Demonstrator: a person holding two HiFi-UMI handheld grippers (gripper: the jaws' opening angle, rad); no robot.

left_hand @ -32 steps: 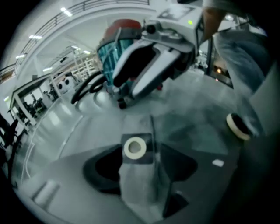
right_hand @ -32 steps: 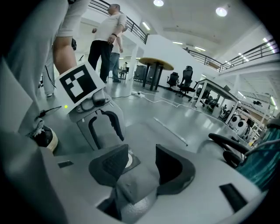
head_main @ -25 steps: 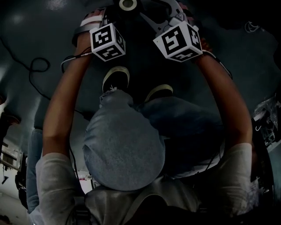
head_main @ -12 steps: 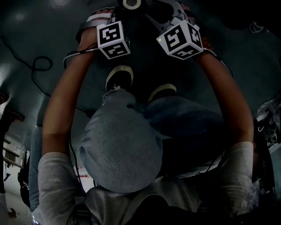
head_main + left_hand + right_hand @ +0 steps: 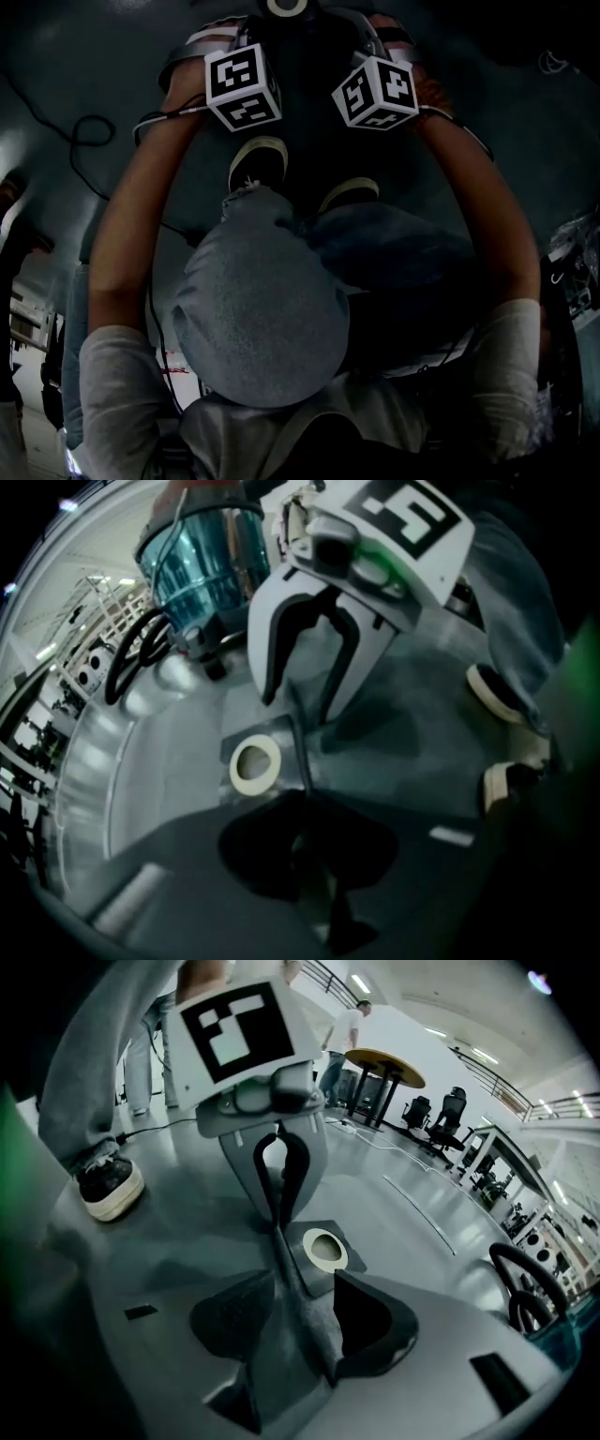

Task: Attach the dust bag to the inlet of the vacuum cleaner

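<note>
The grey dust bag lies on the floor, its dark collar and cream ring facing up; the ring also shows in the left gripper view. My left gripper has just been closing and now pinches a raised fold of the bag; its own dark jaws meet on that ridge. My right gripper straddles the same fold, pads apart, and it looks spread from across. The vacuum cleaner's teal canister and black hose stand beyond. In the head view only the marker cubes show.
The person's shoes stand close beside the bag, and the knees fill the head view. A cable loops on the floor at left. A round table, office chairs and a standing person are far off.
In the head view both marker cubes have shifted slightly up the picture. The right cube has rolled and drawn closer to the left one.
</note>
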